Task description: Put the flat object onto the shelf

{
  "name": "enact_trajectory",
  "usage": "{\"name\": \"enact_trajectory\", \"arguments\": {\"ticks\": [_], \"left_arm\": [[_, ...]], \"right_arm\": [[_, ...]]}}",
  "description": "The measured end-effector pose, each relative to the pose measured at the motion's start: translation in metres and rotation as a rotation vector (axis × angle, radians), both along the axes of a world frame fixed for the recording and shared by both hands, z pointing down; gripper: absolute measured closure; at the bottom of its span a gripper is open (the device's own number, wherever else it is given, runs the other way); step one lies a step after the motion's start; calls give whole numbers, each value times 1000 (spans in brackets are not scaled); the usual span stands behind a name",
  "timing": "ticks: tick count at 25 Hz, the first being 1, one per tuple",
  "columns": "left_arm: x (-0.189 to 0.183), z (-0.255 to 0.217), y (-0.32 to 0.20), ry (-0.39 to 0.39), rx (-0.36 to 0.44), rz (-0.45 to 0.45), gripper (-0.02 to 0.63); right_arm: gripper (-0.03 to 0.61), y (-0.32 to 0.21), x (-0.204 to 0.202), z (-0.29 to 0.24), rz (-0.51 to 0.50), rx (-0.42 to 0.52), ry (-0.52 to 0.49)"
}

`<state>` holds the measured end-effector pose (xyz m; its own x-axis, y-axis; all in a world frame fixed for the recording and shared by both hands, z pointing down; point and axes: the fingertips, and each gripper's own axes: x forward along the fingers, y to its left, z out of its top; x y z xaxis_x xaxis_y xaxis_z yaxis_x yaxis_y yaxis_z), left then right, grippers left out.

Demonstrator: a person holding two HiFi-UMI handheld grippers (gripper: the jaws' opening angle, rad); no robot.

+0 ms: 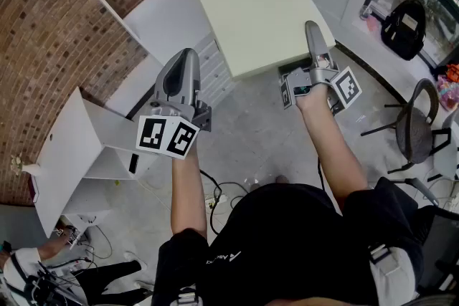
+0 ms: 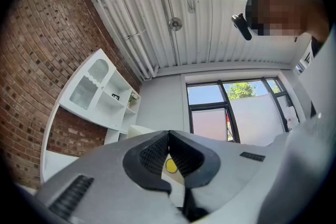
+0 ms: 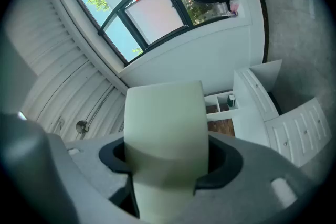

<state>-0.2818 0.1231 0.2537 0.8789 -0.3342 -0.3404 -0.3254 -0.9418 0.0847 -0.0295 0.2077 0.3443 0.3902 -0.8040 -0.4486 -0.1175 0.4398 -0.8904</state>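
A large flat pale yellow-green board [image 1: 254, 3] is held up in front of me, over the floor. My right gripper [image 1: 313, 32] is shut on its right edge; in the right gripper view the board [image 3: 165, 123] fills the gap between the jaws [image 3: 165, 161]. My left gripper [image 1: 186, 57] hangs left of the board, apart from it, its jaws meeting at the tips [image 2: 168, 136] with nothing held. A white shelf unit [image 1: 86, 147] stands against the brick wall at the left and shows again in the left gripper view [image 2: 100, 92].
A white drawer unit [image 1: 211, 64] stands under the board's near-left corner. A black backpack [image 1: 405, 25] lies by the window, and a dark chair [image 1: 416, 125] stands at the right. Cables [image 1: 215, 197] trail on the floor. Another person [image 1: 43, 254] crouches at the bottom left.
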Motion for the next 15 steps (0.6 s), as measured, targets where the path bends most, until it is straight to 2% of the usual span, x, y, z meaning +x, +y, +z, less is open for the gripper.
{"name": "enact_trajectory", "arguments": {"ticks": [8, 15], "left_arm": [[5, 4, 0, 1, -12, 2, 615], [12, 6, 7, -2, -17, 5, 615]], "right_arm": [[285, -1, 1, -2, -1, -13, 29], [282, 5, 9, 2, -2, 5, -8]]}}
